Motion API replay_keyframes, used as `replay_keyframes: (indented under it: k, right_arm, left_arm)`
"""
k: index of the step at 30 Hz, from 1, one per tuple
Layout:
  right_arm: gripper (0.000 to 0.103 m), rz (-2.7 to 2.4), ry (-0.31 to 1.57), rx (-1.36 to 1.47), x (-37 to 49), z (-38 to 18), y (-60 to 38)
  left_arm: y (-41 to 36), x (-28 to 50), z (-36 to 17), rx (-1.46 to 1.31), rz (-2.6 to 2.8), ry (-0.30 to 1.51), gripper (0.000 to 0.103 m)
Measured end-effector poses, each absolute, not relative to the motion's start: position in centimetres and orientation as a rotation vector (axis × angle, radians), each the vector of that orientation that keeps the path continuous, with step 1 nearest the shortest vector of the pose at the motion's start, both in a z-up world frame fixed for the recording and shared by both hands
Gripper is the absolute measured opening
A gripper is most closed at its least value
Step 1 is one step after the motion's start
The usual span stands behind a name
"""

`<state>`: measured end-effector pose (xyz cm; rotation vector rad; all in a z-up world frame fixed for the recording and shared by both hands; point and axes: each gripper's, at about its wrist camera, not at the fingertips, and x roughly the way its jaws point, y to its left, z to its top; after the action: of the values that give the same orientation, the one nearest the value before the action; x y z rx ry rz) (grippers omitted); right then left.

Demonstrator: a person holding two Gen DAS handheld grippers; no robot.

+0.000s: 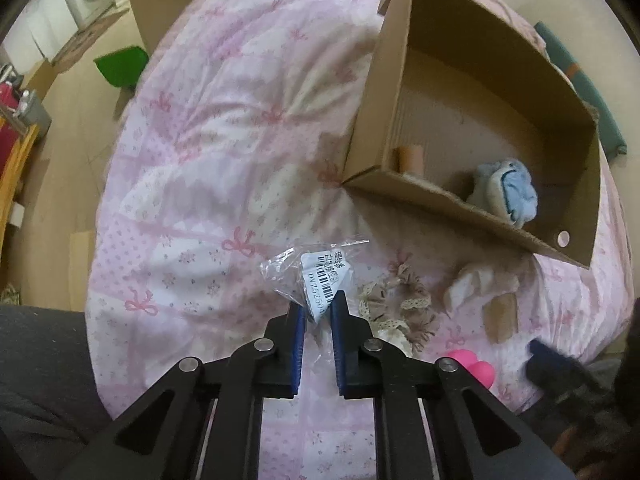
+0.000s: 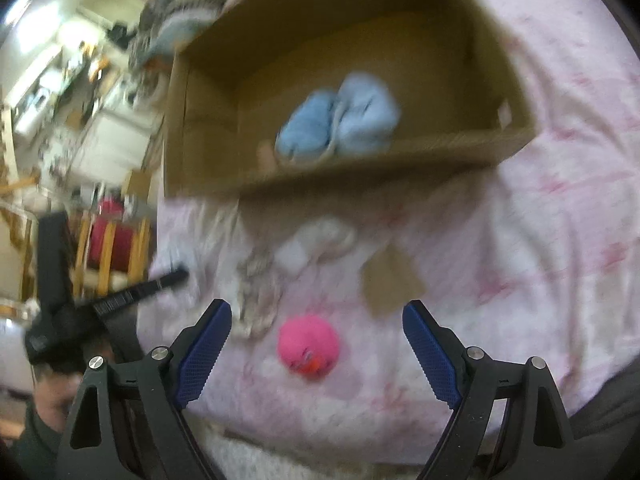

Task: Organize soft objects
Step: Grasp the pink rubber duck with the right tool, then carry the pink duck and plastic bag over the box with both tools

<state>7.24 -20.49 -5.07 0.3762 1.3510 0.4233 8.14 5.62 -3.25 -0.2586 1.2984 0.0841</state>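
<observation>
bed [image 1: 208,128] with a pink bow-print quilt fills the room's middle; everything to be sorted lies on it, within easy reach of both hands.

cardboard box [image 1: 576,184] sits open on the quilt, mouth up, likely the collecting bin. already inside: a blue fluffy bundle [image 2: 340,120] against the near wall, and a small tan roll [image 1: 410,159] in the corner.

loose on the quilt, just outside the box's near wall: a crumpled beige cloth [image 1: 476,280], a lace scrunchie [image 1: 404,300] beside it, a flat scrap of cardboard [image 2: 392,280], and a pink ball [image 2: 309,345] nearest the person.

left gripper [image 1: 319,304] points steeply down, jaws narrowed onto a clear plastic bag [image 1: 316,276] with a barcode label. pinched at its lower edge, the rest standing up free of the pads. seems lifted off the quilt, probably bound for the box.

right gripper [image 2: 317,320] stands wide and empty, hanging over the pink ball, which lies between the fingers but untouched. view is blurred. my guess: the ball is its next pick.
</observation>
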Motion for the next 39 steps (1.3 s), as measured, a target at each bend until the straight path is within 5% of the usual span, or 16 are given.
replay_keyframes:
  k: [11,15,39]
  right_arm:
    - [0.076,0.483,1.469,0.134,6.9,-8.0,-15.4]
    - [0.048,0.5,1.465,0.077,6.3,-8.1,-14.3]
    - [0.042,0.517,1.341,0.087,6.2,-5.4,-15.2]
  left_arm:
    - [5.6,8.2,-3.7,-0.247,0.096,1.314,0.011]
    - [5.2,8.3,-4.1,-0.215,0.103,1.32,0.011]
    - [4.7,8.2,-3.9,-0.155,0.125,1.304,0.011]
